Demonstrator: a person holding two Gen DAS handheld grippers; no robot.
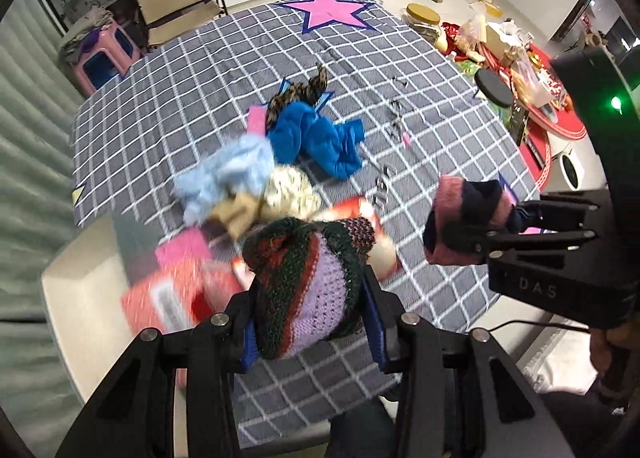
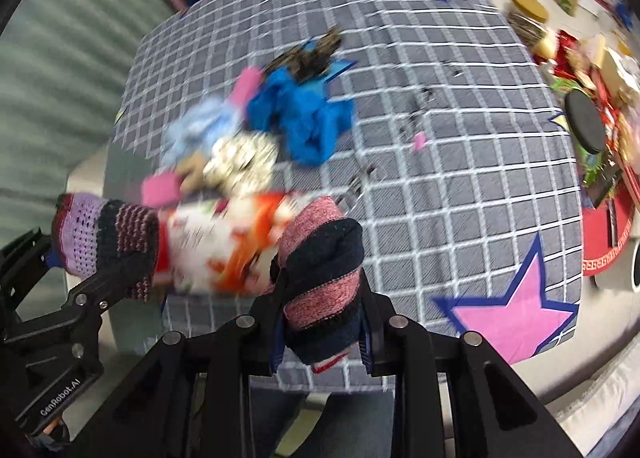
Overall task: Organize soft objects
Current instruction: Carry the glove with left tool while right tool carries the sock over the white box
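My left gripper point(image 1: 312, 322) is shut on a knitted piece point(image 1: 304, 278) striped in lilac, green and red, held above the near edge of the grey checked cloth point(image 1: 420, 58). The right wrist view shows that gripper point(image 2: 80, 270) and its knit point(image 2: 104, 238) at the left. My right gripper point(image 2: 322, 318) is shut on a rolled pink and navy sock point(image 2: 320, 258); in the left wrist view that gripper point(image 1: 460, 234) and sock point(image 1: 468, 202) are at the right. Below lie a blue garment point(image 1: 316, 138), a pale blue fluffy piece point(image 1: 228, 174), a cream patterned piece point(image 1: 288, 190) and a red and white bag point(image 2: 224, 246).
Small metal clips point(image 1: 396, 122) lie scattered on the cloth right of the pile. A pink stool point(image 1: 104, 54) stands at the far left. A jar point(image 1: 424, 18), a black disc point(image 1: 494, 88) and a cluttered red tray point(image 1: 560, 122) crowd the right side.
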